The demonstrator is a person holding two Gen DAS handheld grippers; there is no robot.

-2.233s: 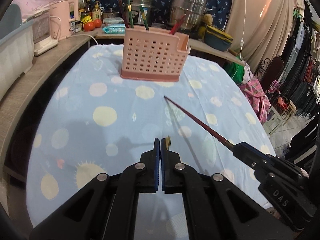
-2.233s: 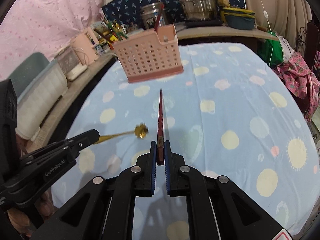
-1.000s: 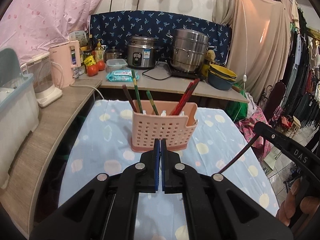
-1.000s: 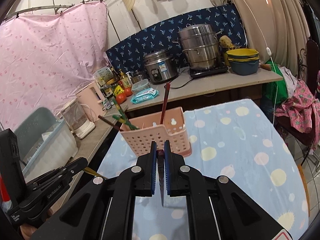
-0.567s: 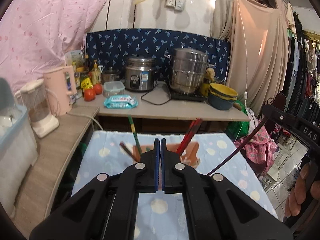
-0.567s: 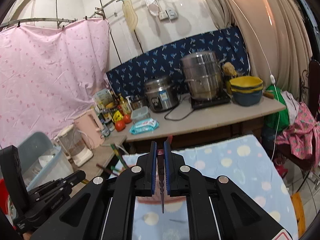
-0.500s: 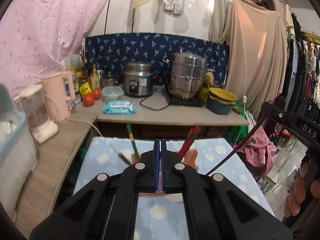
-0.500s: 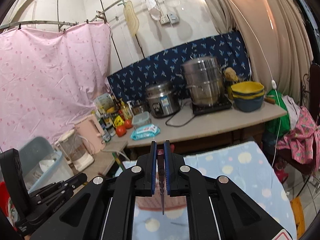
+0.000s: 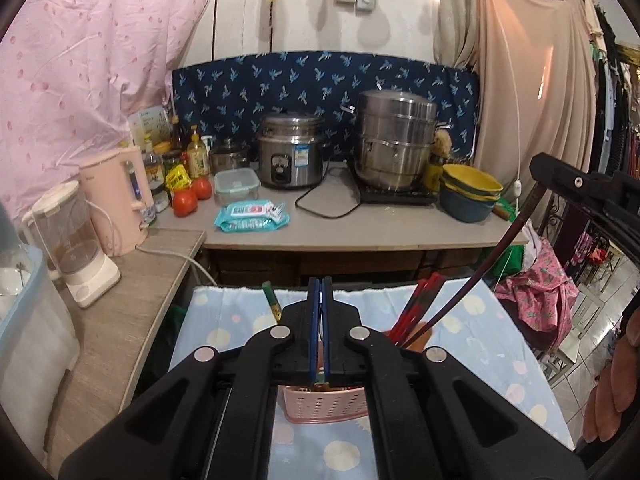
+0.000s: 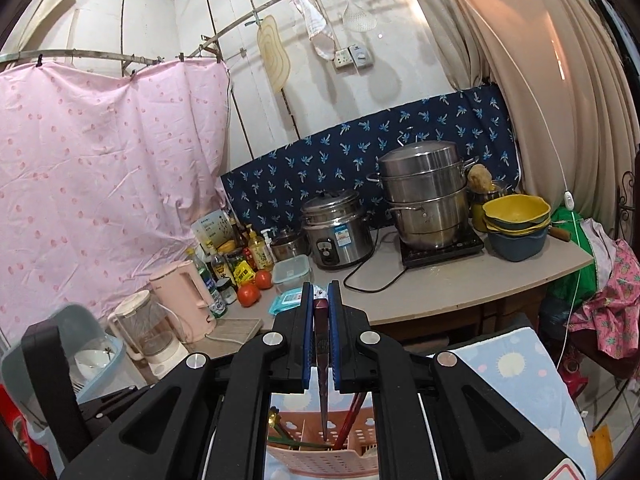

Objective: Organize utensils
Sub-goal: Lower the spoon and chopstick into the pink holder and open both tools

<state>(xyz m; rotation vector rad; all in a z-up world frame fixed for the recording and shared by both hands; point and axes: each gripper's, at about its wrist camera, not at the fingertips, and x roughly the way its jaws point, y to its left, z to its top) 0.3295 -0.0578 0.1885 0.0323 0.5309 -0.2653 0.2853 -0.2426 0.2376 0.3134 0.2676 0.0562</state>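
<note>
A pink slotted caddy (image 9: pixel 324 404) stands on the blue spotted tablecloth (image 9: pixel 480 344), just below both grippers. It holds red chopsticks (image 9: pixel 416 304) and a green one (image 9: pixel 272 300). My left gripper (image 9: pixel 320 282) is shut on a thin gold utensil. The utensil's gold end (image 10: pixel 273 416) shows beside the caddy (image 10: pixel 320 460) in the right wrist view. My right gripper (image 10: pixel 320 292) is shut on a dark red chopstick (image 10: pixel 322 380) that points down, its tip at the caddy's open top. In the left wrist view that gripper (image 9: pixel 538 176) comes in from the right, the chopstick (image 9: pixel 480 276) slanting down to the caddy.
Behind the table runs a counter with a rice cooker (image 9: pixel 290 152), a steel steamer pot (image 9: pixel 394 140), stacked bowls (image 9: pixel 472 192), a wipes pack (image 9: pixel 250 216) and tomatoes (image 9: pixel 186 202). A pink kettle (image 9: pixel 116 200) and a blender jug (image 9: pixel 76 240) stand left. A person's hand (image 9: pixel 612 392) is at right.
Both grippers have risen and come closer over the caddy, which has slid down under the fingers in both views. Both stay shut on their utensils.
</note>
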